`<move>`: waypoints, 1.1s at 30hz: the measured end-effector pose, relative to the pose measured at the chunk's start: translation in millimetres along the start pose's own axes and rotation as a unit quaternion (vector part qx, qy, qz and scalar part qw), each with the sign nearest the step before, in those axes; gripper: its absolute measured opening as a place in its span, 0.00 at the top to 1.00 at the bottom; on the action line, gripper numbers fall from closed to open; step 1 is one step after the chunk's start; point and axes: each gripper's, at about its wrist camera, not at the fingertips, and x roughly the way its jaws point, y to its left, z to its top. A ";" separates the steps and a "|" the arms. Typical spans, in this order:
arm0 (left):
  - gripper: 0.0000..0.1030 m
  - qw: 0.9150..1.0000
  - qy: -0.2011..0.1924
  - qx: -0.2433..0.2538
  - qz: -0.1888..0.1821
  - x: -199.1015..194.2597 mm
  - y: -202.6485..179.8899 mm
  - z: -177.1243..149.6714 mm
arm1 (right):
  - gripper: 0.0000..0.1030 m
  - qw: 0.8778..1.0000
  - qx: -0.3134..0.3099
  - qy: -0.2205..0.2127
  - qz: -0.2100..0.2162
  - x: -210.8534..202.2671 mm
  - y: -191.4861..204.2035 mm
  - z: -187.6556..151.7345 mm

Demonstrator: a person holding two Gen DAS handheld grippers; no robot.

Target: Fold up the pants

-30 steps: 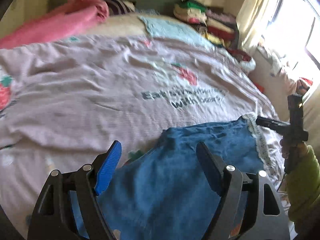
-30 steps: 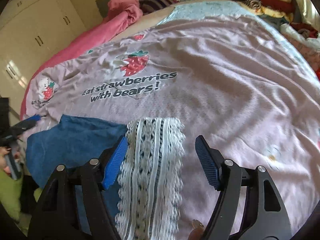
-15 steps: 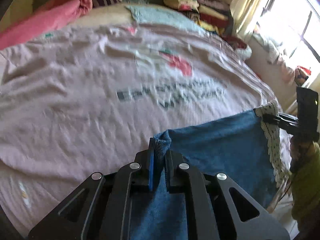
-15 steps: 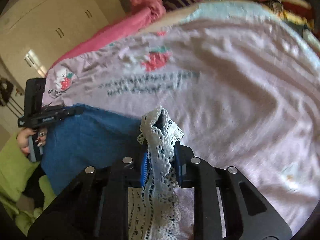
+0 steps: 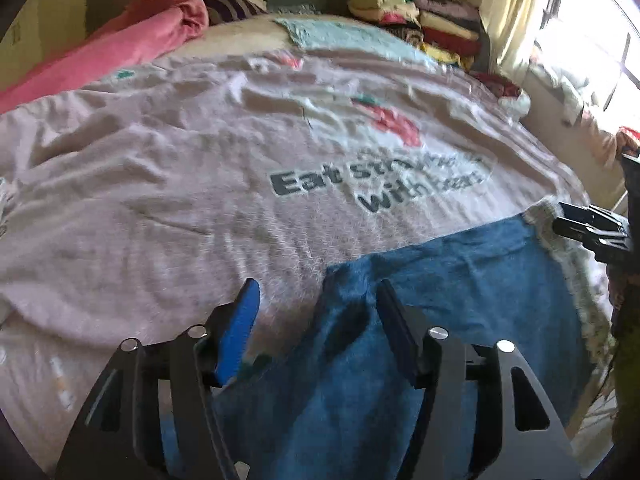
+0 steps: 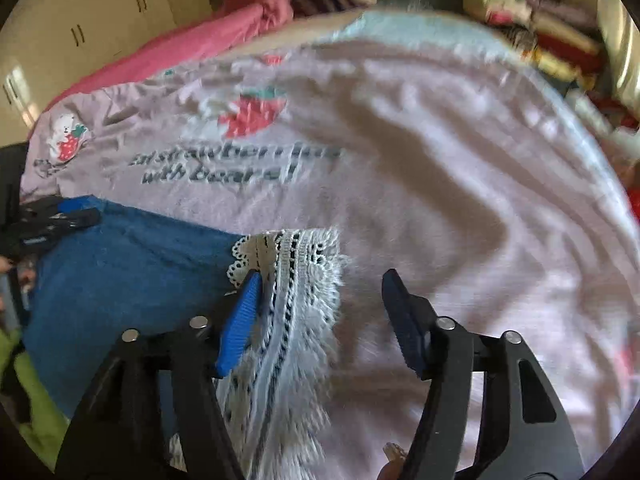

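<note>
The blue pants (image 5: 460,280) lie on the near edge of the bed and hang over it. Their white lace trim (image 6: 296,280) runs along one end. My left gripper (image 5: 316,300) is open, its fingers on either side of the plain blue corner. My right gripper (image 6: 320,292) is open over the lace corner, which lies loose between its fingers. Each gripper shows in the other's view: the right one (image 5: 588,228) at the lace end, the left one (image 6: 52,220) at the blue end.
A lilac bedspread (image 5: 200,168) with strawberry print and grey lettering covers the bed. A pink blanket (image 5: 132,48) lies at the head. Stacks of folded clothes (image 5: 416,16) stand at the far right corner. A window (image 5: 592,32) is on the right.
Both grippers closed on the pants' corners, lifted and carried them forward, and have now opened and let go. The pants lie further onto the bed than before.
</note>
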 end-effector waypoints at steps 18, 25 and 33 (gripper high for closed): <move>0.13 0.993 0.018 -0.004 0.116 -86.6 9.9 -124.4 | 0.34 0.997 -0.046 0.055 -0.020 -42.7 102.8 -81.3; 0.12 0.995 0.002 -0.035 0.089 -84.1 40.6 -149.6 | 0.37 0.996 -0.026 0.071 -0.036 -32.4 84.0 -105.1; 0.06 0.997 -0.008 -0.026 0.066 -104.4 16.5 -137.9 | 0.34 0.999 0.040 0.029 0.012 -70.2 66.0 -96.4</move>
